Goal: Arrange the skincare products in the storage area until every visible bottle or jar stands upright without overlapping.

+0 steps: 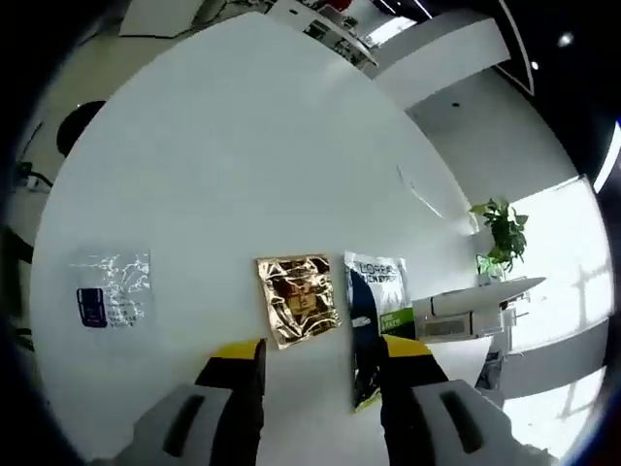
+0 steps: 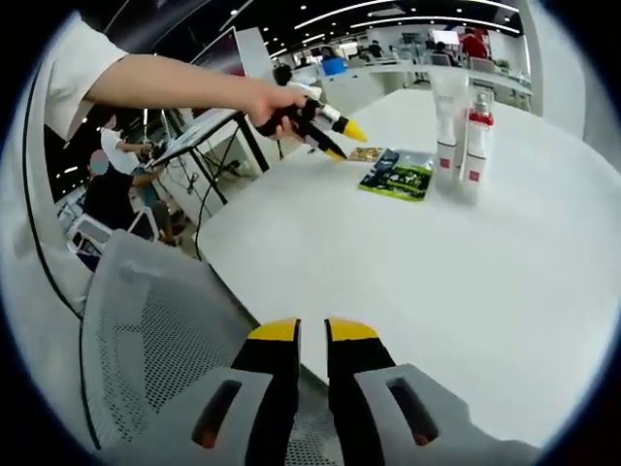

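Two views over a white round worktop (image 1: 243, 175) are presented. In the left gripper view, the left gripper (image 1: 320, 359) is held above the worktop with its yellow-tipped jaws spread apart and nothing between them; just beyond the tips lie a gold foil sachet (image 1: 297, 299) and, beside it, a dark sachet (image 1: 374, 325) with green and white print, whose near edge is partly hidden behind one jaw. A clear packet (image 1: 114, 288) with a blue label lies flat, well apart from these. In the right gripper view, the right gripper (image 2: 312, 340) is seen near the worktop edge, above a grey mesh chair (image 2: 155, 330), with its jaws drawn nearly together and nothing held. Across the worktop, a white tube (image 2: 448, 116) and a white bottle with red bands (image 2: 475, 146) are seen standing upright, close together but seemingly not overlapping, just beside the dark sachet; the left gripper, held in a hand (image 2: 267, 102), is also seen there over the sachets. Several hazards may be judged from this arrangement. The flat, thin sachets offer little purchase, so a closing grasp could slide off or push one sachet over its neighbour. A sweep of the left gripper toward the upright pair could tip the tall, narrow tube or bottle. Items near the rim could be pushed off the worktop.
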A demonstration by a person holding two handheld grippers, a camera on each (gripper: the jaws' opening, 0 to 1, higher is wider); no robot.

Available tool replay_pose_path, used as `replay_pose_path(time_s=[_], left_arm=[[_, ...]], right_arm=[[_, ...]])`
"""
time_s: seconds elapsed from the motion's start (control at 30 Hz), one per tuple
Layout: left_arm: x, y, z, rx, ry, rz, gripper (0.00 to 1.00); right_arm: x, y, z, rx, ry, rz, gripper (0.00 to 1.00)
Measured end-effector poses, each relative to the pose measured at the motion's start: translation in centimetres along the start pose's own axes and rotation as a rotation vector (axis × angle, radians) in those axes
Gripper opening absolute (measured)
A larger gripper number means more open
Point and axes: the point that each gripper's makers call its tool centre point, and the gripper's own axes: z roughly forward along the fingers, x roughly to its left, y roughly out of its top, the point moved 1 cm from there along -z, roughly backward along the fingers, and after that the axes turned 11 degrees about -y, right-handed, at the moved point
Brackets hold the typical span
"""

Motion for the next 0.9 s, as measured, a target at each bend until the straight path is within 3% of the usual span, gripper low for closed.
replay_pose_path(time_s=[0.13, 0.3, 0.53, 0.67, 0.9], left_arm=[[0.7, 0.6, -0.9, -0.023, 0.049, 0.061, 0.5], [1.9, 1.9, -2.7, -0.097, 0.12, 0.147, 0.49], [5.6, 4.1, -6.2, -0.202, 0.307, 0.231, 0.53], [7.2, 4.2, -7.5, -0.238, 0.411, 0.287, 0.57], [9.0, 3.6, -7.2, -0.25, 0.473, 0.267, 0.69]], right_arm=[[0.1, 0.0, 0.0, -0.001, 0.002, -0.004, 0.08], [0.2, 0.0, -0.1, -0.002, 0.004, -0.01, 0.08], [0.1, 0.0, 0.0, 0.0, 0.0, -0.012, 0.08], [-0.1, 0.0, 0.0, -0.003, -0.005, -0.009, 0.08], [-0.1, -0.1, 0.1, 0.003, -0.009, -0.01, 0.08]])
